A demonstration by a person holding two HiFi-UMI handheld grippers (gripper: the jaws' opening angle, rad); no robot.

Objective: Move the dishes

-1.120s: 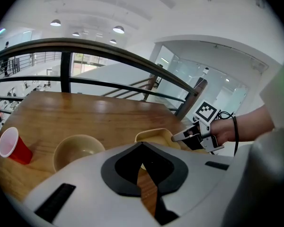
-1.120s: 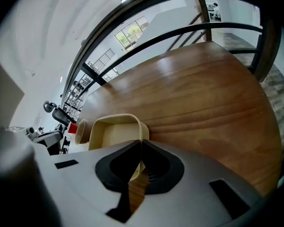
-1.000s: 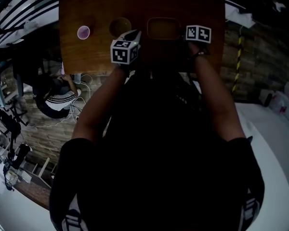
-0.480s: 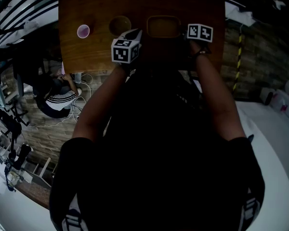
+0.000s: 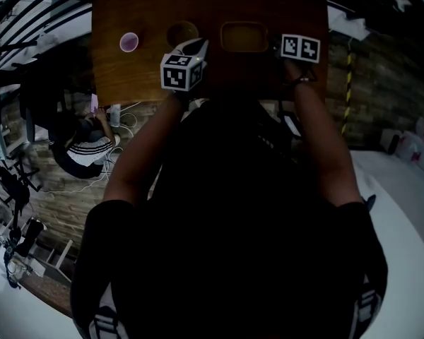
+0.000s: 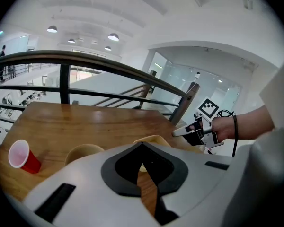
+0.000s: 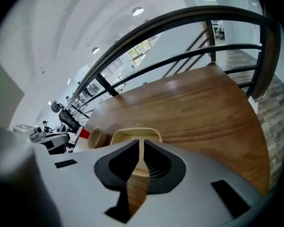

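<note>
Right now I hold two grippers at one wooden table (image 5: pixel 198 6). My left gripper (image 6: pixel 142 145) has its jaws drawn to a thin slit with nothing between them. My right gripper (image 7: pixel 143 143) is closed just as far and is also empty, its tips pointing at the one cream rectangular dish (image 7: pixel 132 134) lying ahead of them. Left of that dish stands one round bowl (image 5: pixel 181 32), and further left one red cup (image 5: pixel 128 42). None of the three touch each other.
</note>
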